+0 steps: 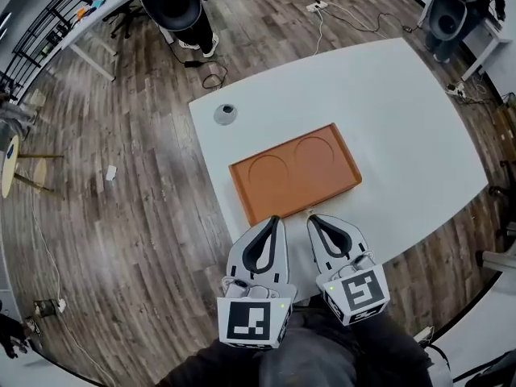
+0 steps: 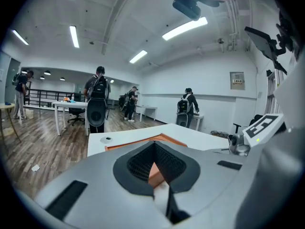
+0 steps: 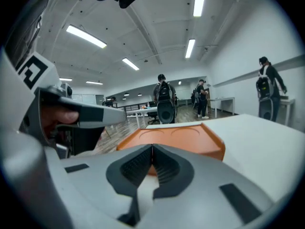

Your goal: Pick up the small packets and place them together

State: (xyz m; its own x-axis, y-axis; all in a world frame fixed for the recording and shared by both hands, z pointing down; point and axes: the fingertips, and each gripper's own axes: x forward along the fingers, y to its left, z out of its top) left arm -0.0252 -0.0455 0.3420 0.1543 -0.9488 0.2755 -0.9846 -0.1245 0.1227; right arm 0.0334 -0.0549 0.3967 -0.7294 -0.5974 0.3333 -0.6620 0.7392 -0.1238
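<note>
A smooth white worktop (image 1: 403, 111) with rounded corners is carrying a rectangular orange tray (image 1: 322, 185). The tray is matt, with a raised rim and two shallow round recesses pressed into its floor. A small round grey object (image 1: 225, 114) is lying on the worktop at the tray's far left. The left claw (image 1: 274, 219) and the right claw (image 1: 310, 216), pale grey shells lined with black ribbed pads, are hovering side by side at the tray's near edge. Each is holding its pads pressed together, gripping nothing. The small packets are showing in no view.
</note>
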